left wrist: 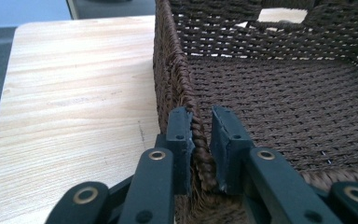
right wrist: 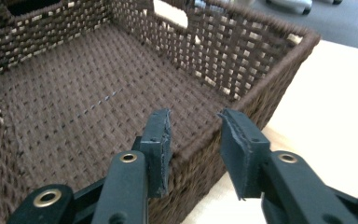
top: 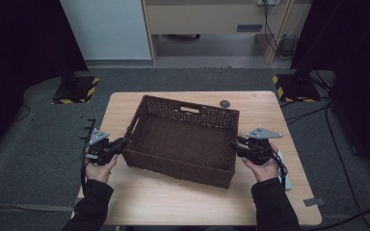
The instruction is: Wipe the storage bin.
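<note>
- Wooden table (top: pixel 139 197), dark room, grey floor around it; brown woven basket (top: pixel 185 139) sits mid-table, turned a little off square, nothing inside it.
- Left gripper (top: pixel 124 141) is at the basket's left wall. Its own view shows the jaws pinching the braided rim (left wrist: pixel 200 149): outer pad (left wrist: pixel 182 140) hard against it, inner pad (left wrist: pixel 223 144) touching or just off.
- Right gripper (top: pixel 234 147) straddles the right wall, jaws spread, rim (right wrist: pixel 200 144) between them but not pressed. The inner pad (right wrist: pixel 161 140) is close to the rim and the outer pad (right wrist: pixel 237 149) stands off.
- Step, as I read it: two-handed grab of the basket for a lift or shift.
- Do it well: close right fully before any load, seat the pads deep over the rim and not on its edge.
- Match grip height both sides and lift level.
- Risk: a one-sided grip lets the wicker flex and the basket swing.
</note>
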The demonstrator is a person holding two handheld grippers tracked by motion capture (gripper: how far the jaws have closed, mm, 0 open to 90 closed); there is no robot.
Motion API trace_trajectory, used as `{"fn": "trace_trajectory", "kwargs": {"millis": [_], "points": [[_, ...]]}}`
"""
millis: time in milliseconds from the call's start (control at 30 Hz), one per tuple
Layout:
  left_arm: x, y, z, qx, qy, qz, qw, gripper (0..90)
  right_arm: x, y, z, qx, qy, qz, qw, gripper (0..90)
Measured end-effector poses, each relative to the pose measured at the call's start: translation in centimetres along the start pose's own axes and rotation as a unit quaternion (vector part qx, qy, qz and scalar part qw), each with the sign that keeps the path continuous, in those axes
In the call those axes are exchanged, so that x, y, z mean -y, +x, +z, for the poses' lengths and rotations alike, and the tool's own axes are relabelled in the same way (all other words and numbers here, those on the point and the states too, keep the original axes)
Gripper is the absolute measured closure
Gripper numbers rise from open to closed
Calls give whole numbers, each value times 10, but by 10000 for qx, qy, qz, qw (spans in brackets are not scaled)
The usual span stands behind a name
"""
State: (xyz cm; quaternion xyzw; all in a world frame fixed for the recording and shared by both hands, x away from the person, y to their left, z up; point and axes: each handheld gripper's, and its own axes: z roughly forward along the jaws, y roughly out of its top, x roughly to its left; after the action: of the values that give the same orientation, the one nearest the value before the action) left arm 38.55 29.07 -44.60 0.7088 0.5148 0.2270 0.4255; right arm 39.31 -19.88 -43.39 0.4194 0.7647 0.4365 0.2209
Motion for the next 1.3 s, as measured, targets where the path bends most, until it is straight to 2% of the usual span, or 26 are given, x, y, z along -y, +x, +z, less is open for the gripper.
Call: {"fn": "trace_trajectory", "kwargs": {"millis": [100,200,267,367,400,500,533,600,700,800,967,1033,1167,1300], "points": [[-4,0,6,-79,106,70,9999,772,-3,-3,2,101,-192,-30,9998,575],[-8,3,12,-165,113,37,9998,795,-6,-8,8,249,-292,-31,9993,576],[-11,6,16,-218,109,19,9997,808,-7,-11,12,266,-284,41,9992,587],[-11,8,17,-200,81,-23,9998,809,-3,-11,20,292,-130,-25,9995,605],[-11,7,16,-201,80,-20,9998,795,-2,-11,21,246,-149,-9,9996,613],[-10,6,11,-373,-1,79,9993,648,-2,-10,19,228,-122,96,9996,649],[-10,6,7,-391,-47,59,9992,627,-1,-9,18,217,-123,112,9996,650],[-9,4,-1,-430,-214,80,9988,589,0,-7,16,245,-77,27,9997,649],[-7,-1,-11,-379,-295,78,9988,564,1,-4,11,215,-26,-16,9998,644],[-3,-8,-14,-200,-302,35,9993,566,5,-1,4,149,-30,-11,9999,637],[-1,-18,-11,-110,-265,95,9995,570,9,4,-5,61,-50,-47,10000,629],[-2,-17,-9,-99,-273,60,9996,593,8,3,-7,11,-44,-54,10000,631],[-4,-10,-4,-1,-297,-53,9995,603,4,-2,-6,247,-281,-79,9993,554],[-8,-6,3,-75,-332,-59,9994,582,2,-10,0,364,-378,101,9986,509]]}}
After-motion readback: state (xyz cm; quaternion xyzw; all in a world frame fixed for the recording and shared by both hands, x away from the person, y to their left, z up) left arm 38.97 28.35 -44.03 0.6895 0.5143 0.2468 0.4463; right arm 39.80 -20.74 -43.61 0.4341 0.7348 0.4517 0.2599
